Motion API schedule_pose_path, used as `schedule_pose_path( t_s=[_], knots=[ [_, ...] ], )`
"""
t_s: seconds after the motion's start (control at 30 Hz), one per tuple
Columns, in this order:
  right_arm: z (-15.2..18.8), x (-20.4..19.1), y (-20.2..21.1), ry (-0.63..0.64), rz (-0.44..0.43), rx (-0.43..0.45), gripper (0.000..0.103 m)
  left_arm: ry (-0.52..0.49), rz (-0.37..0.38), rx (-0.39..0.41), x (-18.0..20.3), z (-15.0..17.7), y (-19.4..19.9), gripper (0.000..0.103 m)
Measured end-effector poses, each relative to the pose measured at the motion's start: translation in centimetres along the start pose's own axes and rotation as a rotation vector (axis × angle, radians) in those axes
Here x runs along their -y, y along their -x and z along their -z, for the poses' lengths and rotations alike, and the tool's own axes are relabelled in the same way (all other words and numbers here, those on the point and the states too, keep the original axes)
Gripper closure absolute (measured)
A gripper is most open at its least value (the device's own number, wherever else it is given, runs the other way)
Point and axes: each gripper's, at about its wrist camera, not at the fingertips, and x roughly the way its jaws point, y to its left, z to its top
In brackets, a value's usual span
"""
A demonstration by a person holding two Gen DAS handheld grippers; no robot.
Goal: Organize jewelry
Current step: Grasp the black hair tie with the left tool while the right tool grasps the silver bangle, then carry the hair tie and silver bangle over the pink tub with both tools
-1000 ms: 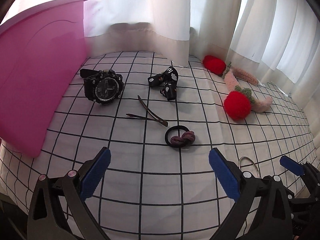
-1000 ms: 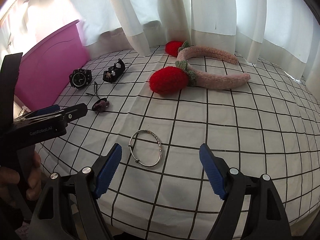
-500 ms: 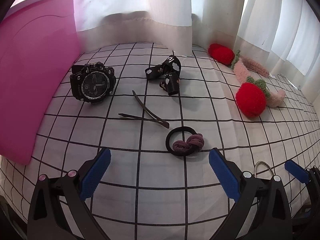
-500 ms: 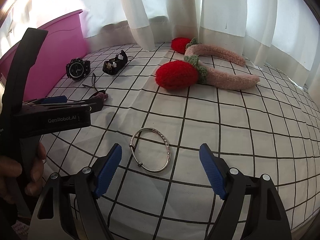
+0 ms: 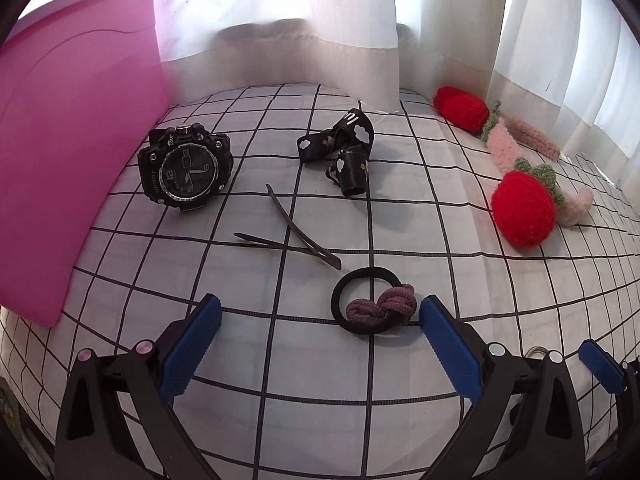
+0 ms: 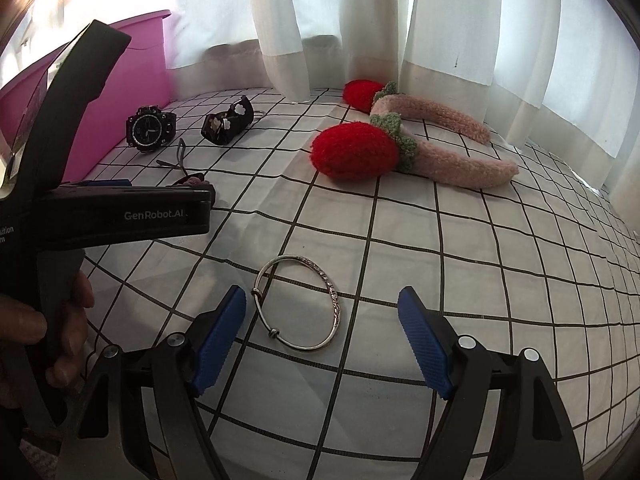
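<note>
My left gripper (image 5: 318, 312) stands open just above the checked cloth. A black hair tie with a purple knot (image 5: 376, 308) lies between its fingertips, close to the right pad, untouched. Beyond it are two thin dark hair clips (image 5: 296, 236), a black sport watch (image 5: 184, 168) and a black bow clip (image 5: 344, 148). My right gripper (image 6: 322, 304) is open too, and a silver bangle (image 6: 335, 308) lies flat on the cloth between its fingers, nearer the left one. The left gripper (image 6: 200, 196) crosses the left of the right wrist view, held by a hand (image 6: 40, 328).
A pink box (image 5: 72, 140) stands at the left edge of the cloth beside the watch. A pink fuzzy headband with red strawberry pompoms (image 6: 440, 156) lies at the back right. White curtains (image 6: 360, 20) hang behind. The cloth (image 6: 500, 260) drops away at the right.
Both grippers have sunk closer to the cloth. The hair tie has come between my left fingertips and the bangle between my right ones. Nothing on the cloth has shifted.
</note>
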Motion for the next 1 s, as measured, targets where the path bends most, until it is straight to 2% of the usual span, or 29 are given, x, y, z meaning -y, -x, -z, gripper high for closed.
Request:
schedule_pose_path(
  t_s=[0.07, 0.13, 0.2, 0.23, 0.3, 0.33, 0.37, 0.4, 0.43, 0.6, 0.8, 1.0],
  knots=[
    [0.0, 0.0, 0.0, 0.005, -0.002, 0.007, 0.028, 0.014, -0.002, 0.007, 0.0, 0.0, 0.0, 0.007],
    [0.1, 0.0, 0.1, 0.012, -0.011, 0.015, 0.031, 0.011, 0.001, 0.023, 0.2, 0.2, 0.2, 0.012],
    [0.1, -0.2, 0.2, 0.026, -0.017, 0.025, 0.043, -0.008, 0.014, 0.043, 0.6, 0.5, 0.7, 0.029],
    [0.1, -0.3, 0.3, 0.031, -0.019, 0.03, 0.047, -0.017, 0.019, 0.05, 0.9, 0.6, 0.9, 0.032],
    [0.1, -0.6, 0.4, 0.041, -0.024, 0.036, 0.058, -0.023, 0.026, 0.062, 1.1, 0.7, 1.1, 0.046],
    [0.1, -0.7, 0.4, 0.045, -0.026, 0.039, 0.061, -0.022, 0.031, 0.068, 1.1, 0.8, 1.2, 0.052],
    [0.0, -0.7, 0.4, 0.048, -0.026, 0.039, 0.061, -0.022, 0.029, 0.074, 1.1, 0.8, 1.4, 0.068],
    [0.0, -0.7, 0.4, 0.045, -0.031, 0.039, 0.061, -0.021, 0.032, 0.078, 1.1, 0.8, 1.5, 0.079],
    [0.0, -0.5, 0.4, 0.04, -0.038, 0.039, 0.061, -0.017, 0.035, 0.08, 0.9, 0.9, 1.5, 0.083],
    [0.2, -0.3, 0.8, 0.02, -0.062, 0.041, 0.061, 0.008, 0.047, 0.088, 0.0, 1.3, 2.0, 0.084],
    [0.2, -0.1, 1.4, 0.016, -0.075, 0.049, 0.061, 0.002, 0.056, 0.139, -0.7, 2.0, 4.2, 0.084],
    [-0.2, 0.2, 2.1, 0.021, -0.073, 0.057, 0.061, -0.002, 0.07, 0.134, -1.3, 2.5, 5.8, 0.084]
  ],
)
